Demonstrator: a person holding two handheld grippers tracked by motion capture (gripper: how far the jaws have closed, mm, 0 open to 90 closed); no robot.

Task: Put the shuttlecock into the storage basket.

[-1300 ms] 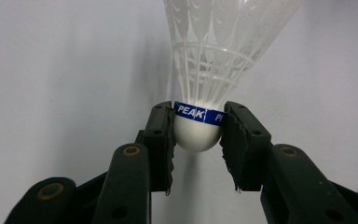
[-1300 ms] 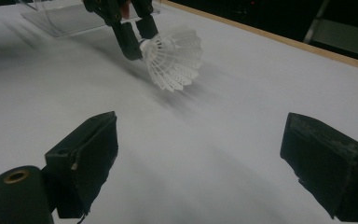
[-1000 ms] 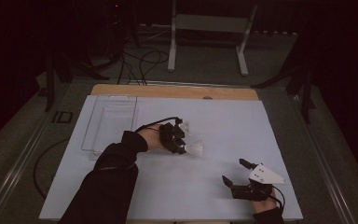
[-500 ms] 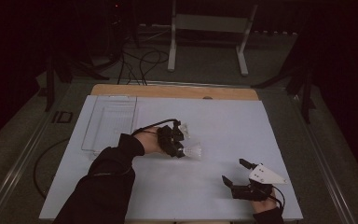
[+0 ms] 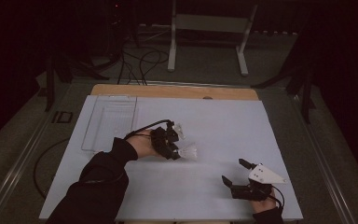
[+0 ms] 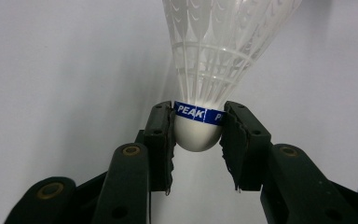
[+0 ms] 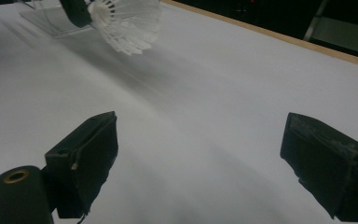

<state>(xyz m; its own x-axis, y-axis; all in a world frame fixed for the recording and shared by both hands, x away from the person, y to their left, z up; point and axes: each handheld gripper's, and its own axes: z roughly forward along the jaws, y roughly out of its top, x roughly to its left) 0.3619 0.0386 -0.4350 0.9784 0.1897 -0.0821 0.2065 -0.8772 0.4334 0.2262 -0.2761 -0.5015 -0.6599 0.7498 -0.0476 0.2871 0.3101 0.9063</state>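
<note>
High view: the left gripper (image 5: 173, 145), clamped on a white plastic shuttlecock (image 5: 189, 151), has drawn back from the clear plastic tray (image 5: 93, 122) near the table's far-left corner toward mid-table, so the carry looks under way.

Left gripper view: the pads pinch its rounded cork (image 6: 196, 133) below the blue band.

Right gripper view: the right gripper (image 7: 200, 161) gapes empty by the near-right corner.

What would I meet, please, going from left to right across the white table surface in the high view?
Clear tray → left gripper → shuttlecock → right gripper.
</note>
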